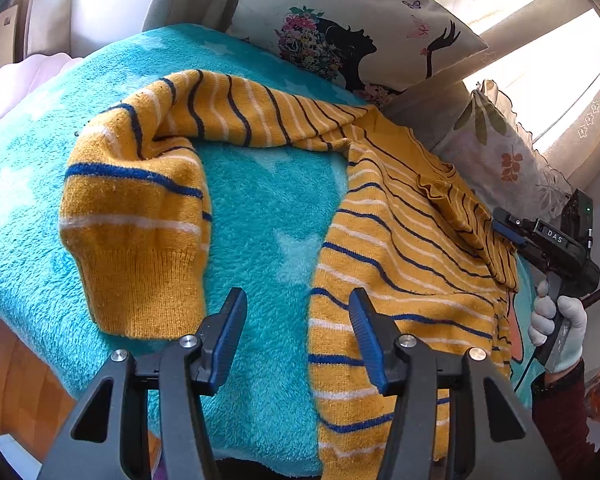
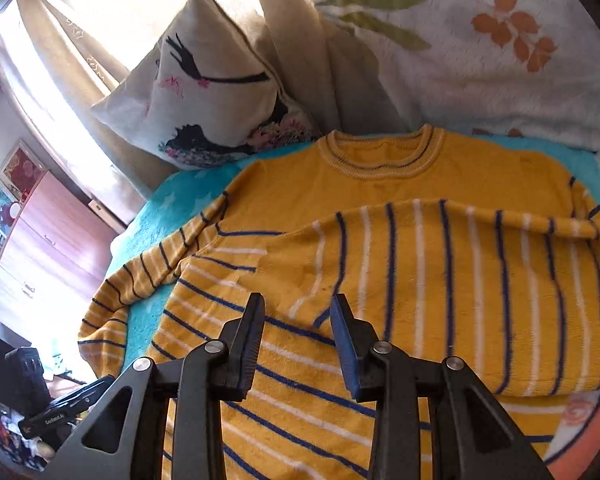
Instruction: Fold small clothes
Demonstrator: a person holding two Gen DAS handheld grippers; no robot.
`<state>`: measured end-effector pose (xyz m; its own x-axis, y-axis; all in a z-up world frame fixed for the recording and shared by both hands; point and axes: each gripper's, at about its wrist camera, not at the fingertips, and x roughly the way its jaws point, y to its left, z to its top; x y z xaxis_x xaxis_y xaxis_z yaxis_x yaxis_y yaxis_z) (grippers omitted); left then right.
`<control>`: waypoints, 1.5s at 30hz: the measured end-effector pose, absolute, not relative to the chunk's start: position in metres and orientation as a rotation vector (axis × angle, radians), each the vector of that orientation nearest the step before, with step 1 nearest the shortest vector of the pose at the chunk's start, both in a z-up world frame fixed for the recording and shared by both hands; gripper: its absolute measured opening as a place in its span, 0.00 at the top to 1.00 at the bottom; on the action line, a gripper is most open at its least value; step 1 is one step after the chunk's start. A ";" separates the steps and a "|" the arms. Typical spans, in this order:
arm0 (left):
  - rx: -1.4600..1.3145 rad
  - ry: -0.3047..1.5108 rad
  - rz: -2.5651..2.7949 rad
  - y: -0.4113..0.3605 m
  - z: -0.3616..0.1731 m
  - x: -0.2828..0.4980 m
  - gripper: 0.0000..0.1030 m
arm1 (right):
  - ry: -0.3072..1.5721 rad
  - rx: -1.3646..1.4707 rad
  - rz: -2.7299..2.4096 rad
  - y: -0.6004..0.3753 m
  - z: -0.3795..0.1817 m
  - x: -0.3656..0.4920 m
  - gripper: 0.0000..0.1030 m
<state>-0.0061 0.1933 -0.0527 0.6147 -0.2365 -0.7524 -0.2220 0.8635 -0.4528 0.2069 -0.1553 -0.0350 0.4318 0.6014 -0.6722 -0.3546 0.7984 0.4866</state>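
Turquoise blanket [image 1: 268, 216] fills mid-frame under the jumper [image 2: 380, 184], one sleeve [image 2: 460, 280] laid across its chest, the other [image 1: 140, 208] still out at left, while both grippers, left [image 1: 298, 334] and right [image 2: 298, 342], hover open and empty, probably between folds.

Mustard sweater [image 2: 380, 184] w/ navy + white stripes — turquoise star-print blanket [image 1: 268, 208] — floral cushion [image 1: 340, 32]

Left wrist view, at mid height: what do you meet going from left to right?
Turquoise blanket → sweater's outstretched sleeve cuff → bare blanket strip → sweater body → right gripper → gloved hand holding it.
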 end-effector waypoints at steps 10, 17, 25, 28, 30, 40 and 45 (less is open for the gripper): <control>-0.537 0.932 -0.029 0.184 -0.055 -0.007 0.48 | 1.049 0.116 0.412 -0.161 -0.072 0.233 0.72; -0.561 0.923 0.000 0.197 -0.057 -0.007 0.46 | 0.982 0.027 0.567 -0.115 -0.046 0.210 0.61; -0.561 0.928 -0.015 0.196 -0.061 -0.010 0.46 | 0.938 -0.276 0.525 -0.044 -0.067 0.211 0.49; -0.574 0.920 0.005 0.206 -0.062 -0.013 0.46 | 0.967 -0.204 0.526 -0.050 -0.071 0.226 0.82; -0.588 0.916 0.008 0.212 -0.063 -0.015 0.46 | 0.977 -0.127 0.529 -0.058 -0.060 0.232 0.91; -0.575 0.904 -0.002 0.217 -0.058 -0.017 0.46 | 0.966 0.128 0.603 -0.026 -0.028 0.259 0.91; -0.598 0.876 0.033 0.234 -0.050 -0.027 0.46 | 1.085 0.088 0.611 0.019 -0.064 0.267 0.82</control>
<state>-0.0271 0.2335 -0.0499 0.6508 -0.2105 -0.7295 -0.2654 0.8371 -0.4784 0.2672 0.0187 -0.0645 0.3202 0.5058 -0.8010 -0.4220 0.8332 0.3574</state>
